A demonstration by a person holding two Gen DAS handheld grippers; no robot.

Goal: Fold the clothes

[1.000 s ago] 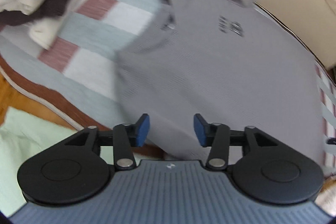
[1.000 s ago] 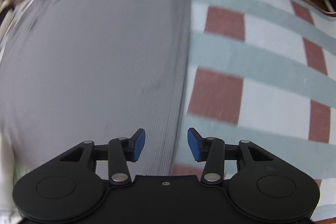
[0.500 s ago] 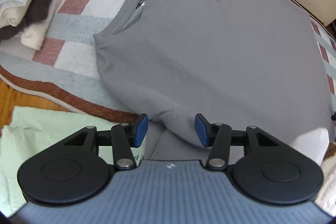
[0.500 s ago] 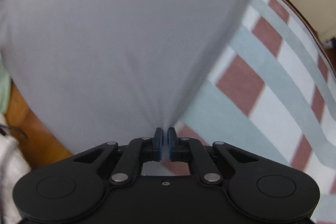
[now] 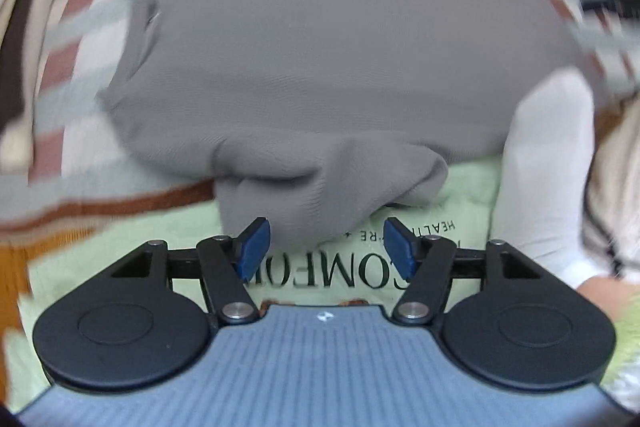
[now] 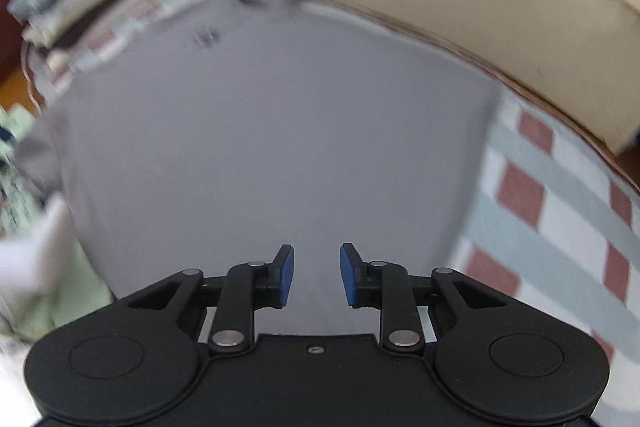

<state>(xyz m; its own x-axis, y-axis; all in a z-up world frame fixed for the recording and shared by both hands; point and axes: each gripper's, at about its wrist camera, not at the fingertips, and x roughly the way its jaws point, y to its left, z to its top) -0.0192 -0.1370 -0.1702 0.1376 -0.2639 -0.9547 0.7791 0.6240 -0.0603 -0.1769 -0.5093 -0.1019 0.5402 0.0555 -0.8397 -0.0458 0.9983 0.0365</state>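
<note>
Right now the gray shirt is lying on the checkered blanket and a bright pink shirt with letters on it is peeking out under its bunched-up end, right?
Almost. The gray shirt does lie on the checkered blanket, and a shirt with letters peeks out under its bunched-up end, but that shirt is light green, not bright pink. The left wrist view shows it, just beyond the open left claw.

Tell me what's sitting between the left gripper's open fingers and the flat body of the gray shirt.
In the left wrist view, a bunched gray sleeve hangs off the rug's edge between the left gripper and the gray shirt, over a pale green garment.
</note>
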